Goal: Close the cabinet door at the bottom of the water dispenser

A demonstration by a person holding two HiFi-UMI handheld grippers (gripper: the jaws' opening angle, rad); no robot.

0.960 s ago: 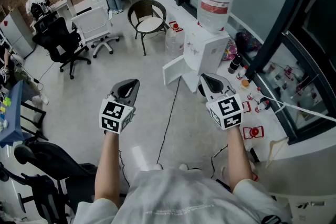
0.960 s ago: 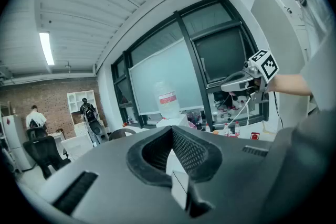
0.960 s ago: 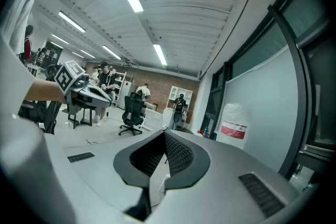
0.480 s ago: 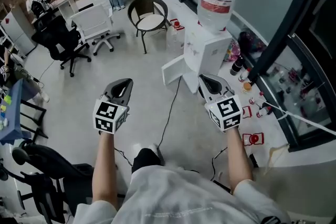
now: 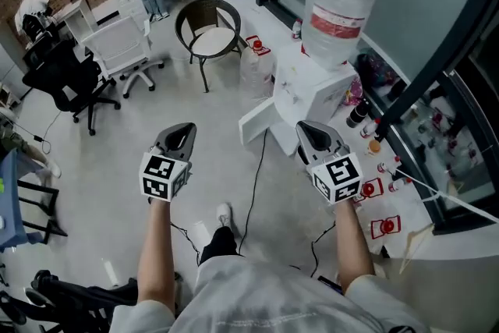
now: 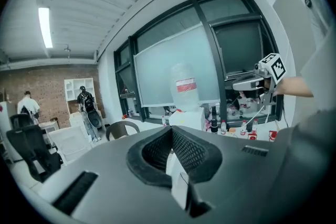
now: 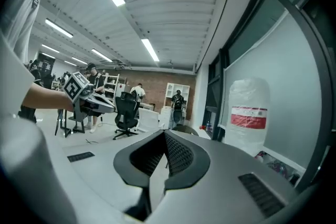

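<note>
A white water dispenser [image 5: 312, 90] with a clear bottle [image 5: 339, 8] on top stands by the window wall. Its bottom cabinet door [image 5: 257, 119] hangs open, swung out to the left over the floor. My right gripper [image 5: 306, 127] is shut and empty, held just in front of the dispenser's base, right of the door. Further left over bare floor, my left gripper [image 5: 181, 129] is also shut and empty. The left gripper view shows the dispenser [image 6: 188, 117] beyond the shut left gripper [image 6: 171, 136]. The bottle [image 7: 247, 113] stands right of the shut right gripper [image 7: 164, 139] in the right gripper view.
A round brown chair [image 5: 209, 27] and a clear jug [image 5: 256, 65] stand left of the dispenser. White [image 5: 121, 43] and black [image 5: 66, 74] office chairs are further left. A black cable [image 5: 249, 191] runs across the floor. Small bottles and red-white items [image 5: 374, 148] line the window side.
The view has drawn nearer to the dispenser, which now looks larger and closer. Both grippers stay shut, and the right one sits closer to the open door.
</note>
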